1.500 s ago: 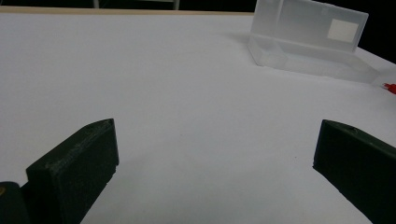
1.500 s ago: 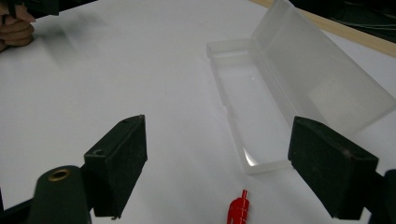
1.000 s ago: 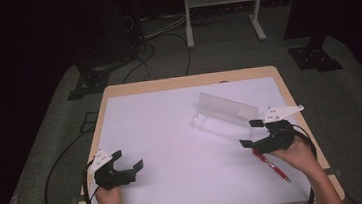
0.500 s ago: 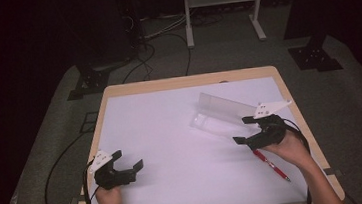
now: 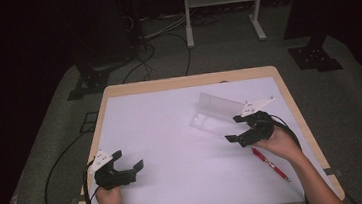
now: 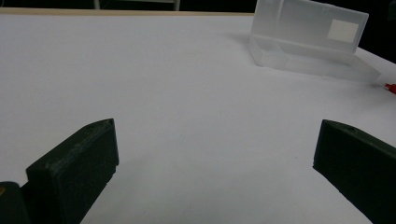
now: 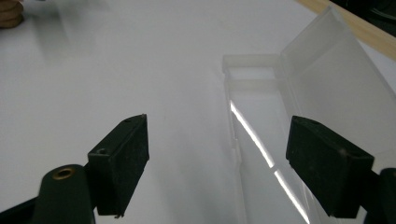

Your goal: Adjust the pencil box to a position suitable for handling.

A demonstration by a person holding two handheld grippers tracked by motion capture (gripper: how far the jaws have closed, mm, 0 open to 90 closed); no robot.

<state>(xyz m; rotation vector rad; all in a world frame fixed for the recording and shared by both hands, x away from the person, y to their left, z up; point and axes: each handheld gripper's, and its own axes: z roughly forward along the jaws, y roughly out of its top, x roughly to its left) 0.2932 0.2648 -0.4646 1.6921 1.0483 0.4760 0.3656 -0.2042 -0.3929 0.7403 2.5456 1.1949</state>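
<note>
A clear plastic case [image 5: 215, 111] lies open on the white table top [image 5: 172, 133], its lid standing up at the back. My right gripper [image 5: 236, 129] hovers open just right of the case, and the case's tray [image 7: 261, 140] lies between and ahead of its jaws. A red pen [image 5: 270, 164] lies on the table by the right hand. My left gripper [image 5: 129, 158] rests open near the front left corner with nothing between its jaws. In the left gripper view the case [image 6: 308, 39] sits far off, with the pen's red tip [image 6: 390, 87] at the right edge.
The table top has a wooden rim [image 5: 187, 81]. Cables [image 5: 59, 164] trail from the left gripper over the left edge to the floor. A white stand [image 5: 222, 7] and dark equipment feet [image 5: 315, 56] are on the floor behind the table.
My right gripper has moved left and away from me, off the pen and up to the open case. The left gripper has stayed where it was.
</note>
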